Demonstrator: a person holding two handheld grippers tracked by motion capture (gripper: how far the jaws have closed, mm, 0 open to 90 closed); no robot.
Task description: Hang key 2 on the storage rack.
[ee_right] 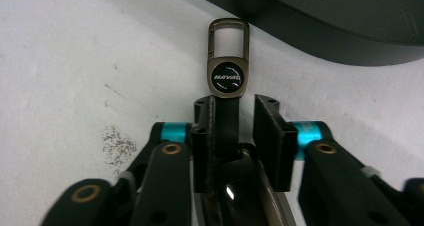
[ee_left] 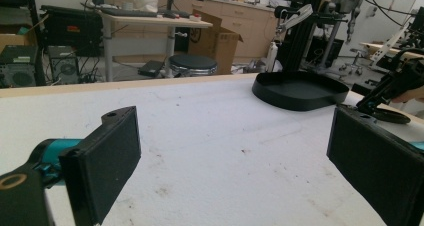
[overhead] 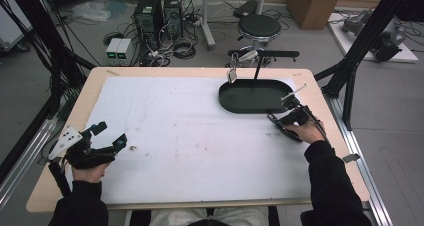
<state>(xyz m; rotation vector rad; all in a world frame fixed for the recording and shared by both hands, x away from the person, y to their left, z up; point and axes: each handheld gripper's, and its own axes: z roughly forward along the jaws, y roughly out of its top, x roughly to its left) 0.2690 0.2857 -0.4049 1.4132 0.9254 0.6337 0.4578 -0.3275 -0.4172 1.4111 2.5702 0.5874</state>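
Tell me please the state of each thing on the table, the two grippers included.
Left gripper, open, nothing between its jaws.
Right gripper, open, jaws around the key fob's strap; a gap shows at one pad.
Key fob, lying flat on the table beside the tray.
Tray, flat on the table, no loose thing seen inside.
Stand, upright at the tray.
Hanging tag, hung from the stand's arm, off the table.

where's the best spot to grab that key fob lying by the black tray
Grip the key fob by its dark strap, pads on the two long edges, coming from the strap end. It lies flat with its metal clasp toward the black tray, and the right gripper already straddles the strap this way.
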